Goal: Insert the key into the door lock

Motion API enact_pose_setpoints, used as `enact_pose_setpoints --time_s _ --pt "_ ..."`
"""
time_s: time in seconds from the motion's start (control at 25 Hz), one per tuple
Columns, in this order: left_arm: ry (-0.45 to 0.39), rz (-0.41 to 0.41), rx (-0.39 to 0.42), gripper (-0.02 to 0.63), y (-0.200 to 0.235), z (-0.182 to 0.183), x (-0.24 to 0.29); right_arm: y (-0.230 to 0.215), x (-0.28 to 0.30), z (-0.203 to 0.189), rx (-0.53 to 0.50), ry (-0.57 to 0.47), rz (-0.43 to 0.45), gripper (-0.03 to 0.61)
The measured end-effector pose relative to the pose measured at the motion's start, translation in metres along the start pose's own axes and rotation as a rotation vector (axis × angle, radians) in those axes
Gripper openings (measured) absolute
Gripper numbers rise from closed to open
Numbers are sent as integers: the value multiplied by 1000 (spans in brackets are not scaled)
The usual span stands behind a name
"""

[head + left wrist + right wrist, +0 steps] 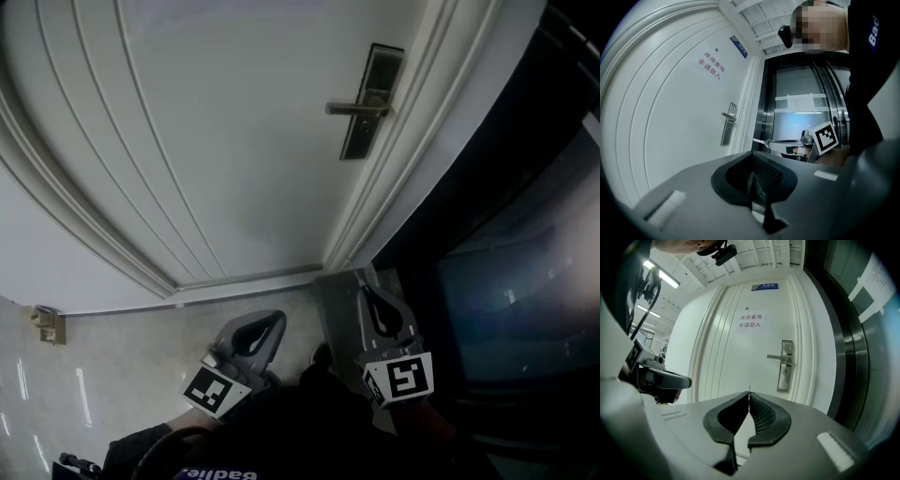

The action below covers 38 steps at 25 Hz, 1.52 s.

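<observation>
Two closed tools: left gripper [753, 154] holds nothing; right gripper [749, 393] pinches a thin key [749, 388] at its tips, door lock [785, 372] at two o'clock, well apart.

Key [749, 387]: a thin sliver only, the rest hidden between the pressed-together jaws of the right hand-held gripper [749, 393].
Lock plate [356, 136]: detail too small to make out in head view.
Door [234, 141]: cut off by the top and left picture edges.
</observation>
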State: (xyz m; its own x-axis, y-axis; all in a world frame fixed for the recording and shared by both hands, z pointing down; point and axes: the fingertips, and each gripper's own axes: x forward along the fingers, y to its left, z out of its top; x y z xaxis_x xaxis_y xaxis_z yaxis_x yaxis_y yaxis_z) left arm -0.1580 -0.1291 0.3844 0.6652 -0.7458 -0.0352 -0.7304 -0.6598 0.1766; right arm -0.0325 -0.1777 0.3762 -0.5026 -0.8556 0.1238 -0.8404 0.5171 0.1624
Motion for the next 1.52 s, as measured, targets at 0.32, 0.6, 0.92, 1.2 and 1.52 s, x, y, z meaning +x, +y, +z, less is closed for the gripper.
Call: enact_pose_setpoints --time_s 0.32,0.6,0.92,1.2,1.52 --pt "-5 123 64 20 24 12 39 -46 44 2 -14 -45 79 12" --pt "-28 196 172 20 44 50 101 -104 75 9 -43 -97 136 12" --pt "-77 223 387 20 68 111 170 -145 106 10 -65 -114 176 12" --pt "-78 203 547 20 105 157 221 -155 124 23 -156 -109 140 12" --pt "-94 194 642 20 142 180 261 -175 162 37 -456 -55 -28 12"
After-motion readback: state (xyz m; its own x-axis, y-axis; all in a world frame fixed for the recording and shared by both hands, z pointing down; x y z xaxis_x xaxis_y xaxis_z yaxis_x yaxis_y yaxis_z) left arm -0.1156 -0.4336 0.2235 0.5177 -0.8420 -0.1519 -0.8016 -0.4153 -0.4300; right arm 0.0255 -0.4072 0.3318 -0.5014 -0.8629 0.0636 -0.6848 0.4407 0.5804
